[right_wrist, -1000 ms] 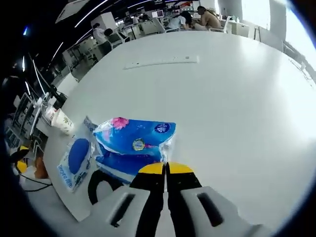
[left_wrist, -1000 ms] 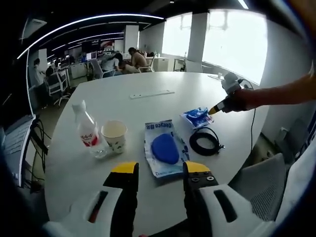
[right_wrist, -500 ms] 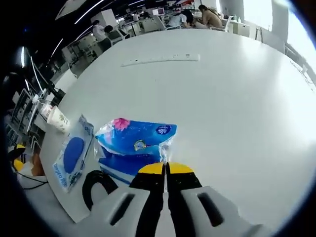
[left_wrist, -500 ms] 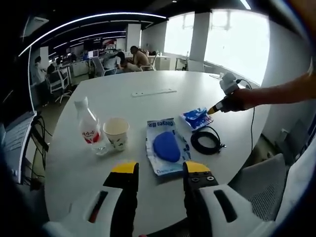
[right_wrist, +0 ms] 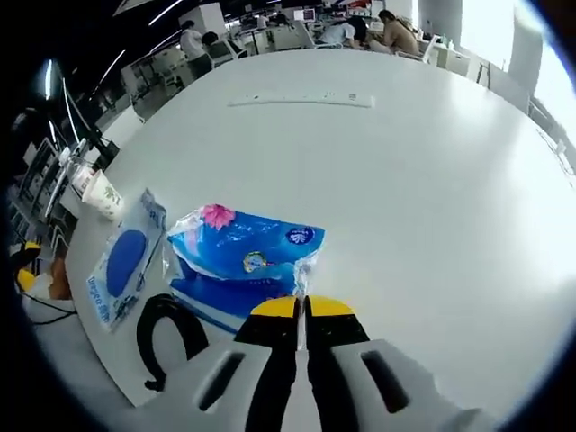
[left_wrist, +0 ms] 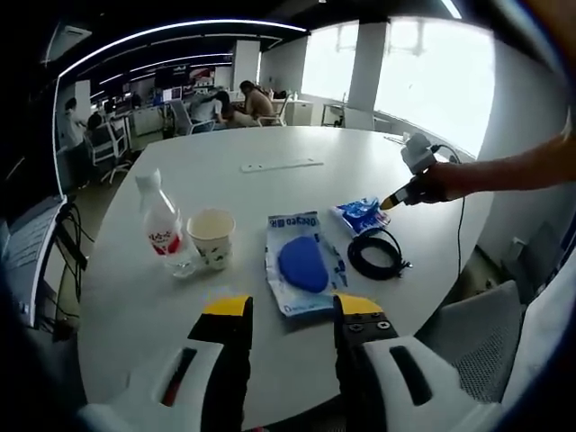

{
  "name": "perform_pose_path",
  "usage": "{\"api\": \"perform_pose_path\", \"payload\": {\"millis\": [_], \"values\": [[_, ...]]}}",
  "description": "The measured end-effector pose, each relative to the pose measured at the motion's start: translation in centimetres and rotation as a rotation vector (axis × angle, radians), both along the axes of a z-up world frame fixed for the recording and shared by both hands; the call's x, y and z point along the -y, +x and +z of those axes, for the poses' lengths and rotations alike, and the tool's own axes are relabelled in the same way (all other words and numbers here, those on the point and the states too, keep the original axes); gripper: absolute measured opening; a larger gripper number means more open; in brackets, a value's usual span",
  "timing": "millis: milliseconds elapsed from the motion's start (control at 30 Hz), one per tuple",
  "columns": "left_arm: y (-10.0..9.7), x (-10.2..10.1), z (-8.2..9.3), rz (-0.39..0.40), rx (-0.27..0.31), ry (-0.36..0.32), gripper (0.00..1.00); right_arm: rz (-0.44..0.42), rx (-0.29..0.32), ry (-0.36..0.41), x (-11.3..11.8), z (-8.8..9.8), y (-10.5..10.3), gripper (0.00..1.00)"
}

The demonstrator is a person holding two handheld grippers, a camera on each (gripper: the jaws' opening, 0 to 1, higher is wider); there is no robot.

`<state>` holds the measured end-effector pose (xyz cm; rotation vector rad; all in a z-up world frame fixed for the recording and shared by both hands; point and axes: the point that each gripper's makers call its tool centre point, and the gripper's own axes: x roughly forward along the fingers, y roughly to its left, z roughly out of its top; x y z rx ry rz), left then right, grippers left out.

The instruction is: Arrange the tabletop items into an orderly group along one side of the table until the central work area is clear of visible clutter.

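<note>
On the white round table (left_wrist: 270, 193) stand a clear bottle with a red label (left_wrist: 162, 229) and a paper cup (left_wrist: 211, 238). Right of them lie a flat pouch with a blue oval (left_wrist: 303, 264), a blue tissue pack (left_wrist: 360, 214) and a black cable coil (left_wrist: 375, 254). My left gripper (left_wrist: 290, 310) hovers open over the near table edge, short of the pouch. My right gripper (right_wrist: 301, 310), seen from the left as well (left_wrist: 396, 198), is shut on the wrapper edge of the tissue pack (right_wrist: 243, 256). Pouch (right_wrist: 117, 265), cable coil (right_wrist: 162, 337) and cup (right_wrist: 103, 193) lie to its left.
A long white strip (left_wrist: 279, 165) lies across the far middle of the table, seen again as the strip (right_wrist: 301, 97). A grey chair (left_wrist: 477, 342) stands at the near right edge. People sit at desks beyond the far side.
Both views have drifted slightly with the hands. The tissue pack stays pinched in my right gripper, and nothing on the table has visibly moved.
</note>
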<state>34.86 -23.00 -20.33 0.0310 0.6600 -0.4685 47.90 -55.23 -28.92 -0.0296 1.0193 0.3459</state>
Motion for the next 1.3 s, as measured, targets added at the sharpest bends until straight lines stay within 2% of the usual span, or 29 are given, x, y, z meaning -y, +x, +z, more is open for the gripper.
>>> {"api": "perform_pose_path", "payload": {"millis": [667, 933, 1300], "values": [[-0.4, 0.3, -0.5, -0.003, -0.011, -0.009, 0.34, 0.012, 0.012, -0.011, 0.9, 0.0, -0.1, 0.02], [-0.8, 0.2, -1.0, -0.004, -0.021, -0.013, 0.34, 0.036, 0.009, -0.022, 1.0, 0.1, -0.8, 0.06], [-0.9, 0.5, -1.6, -0.009, -0.029, -0.021, 0.34, 0.030, 0.001, -0.028, 2.3, -1.5, 0.0, 0.05]]}}
